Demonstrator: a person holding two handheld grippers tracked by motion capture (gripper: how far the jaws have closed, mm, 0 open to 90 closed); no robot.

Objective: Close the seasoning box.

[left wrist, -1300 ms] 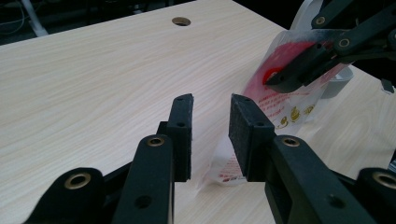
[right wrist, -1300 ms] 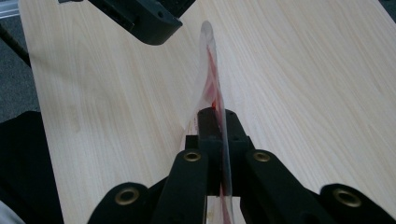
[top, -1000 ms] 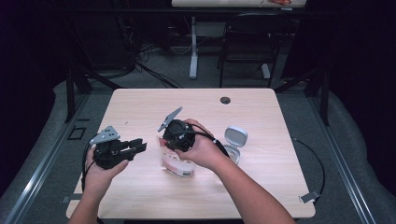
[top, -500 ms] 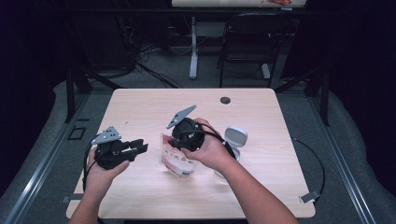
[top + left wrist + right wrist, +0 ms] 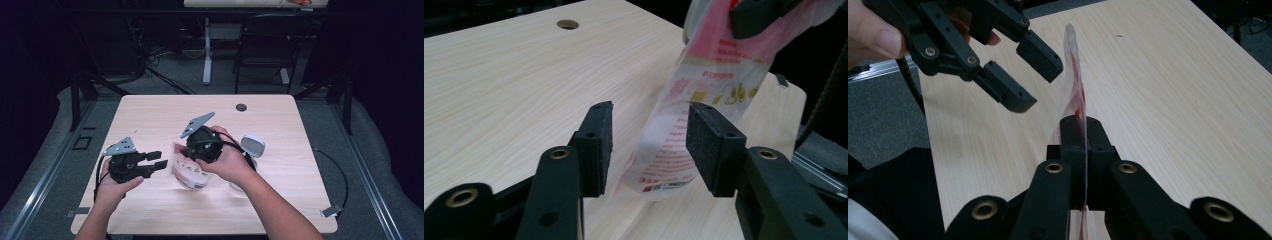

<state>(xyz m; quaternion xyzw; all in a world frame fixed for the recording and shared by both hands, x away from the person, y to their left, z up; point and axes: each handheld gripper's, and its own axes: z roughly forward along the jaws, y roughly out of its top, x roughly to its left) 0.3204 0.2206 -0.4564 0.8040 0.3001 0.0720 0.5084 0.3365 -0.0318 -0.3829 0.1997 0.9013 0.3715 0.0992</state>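
Holding a thin plastic bag (image 5: 1074, 95) with red print, the right gripper (image 5: 1081, 150) has its jaws pinched tight on the bag's edge, so the film stands up edge-on straight ahead of the jaws in the right gripper view. From the high view the bag (image 5: 187, 170) hangs under the right gripper (image 5: 192, 155), its bottom on or just over the table (image 5: 150, 215), just right of the left gripper (image 5: 157, 160).

The left gripper (image 5: 649, 135) has just been opening its jaws and they stand apart now; its own view shows the bag (image 5: 694, 125) past the pads, not touching them as far as I can tell. That view also lets you see the red lettering, which the right gripper view can't since it looks at the film side-on.

Count: one bag, two grippers, plus one white rounded thing (image 5: 253, 146) beside the right hand (image 5: 230, 165), can't tell what it is.
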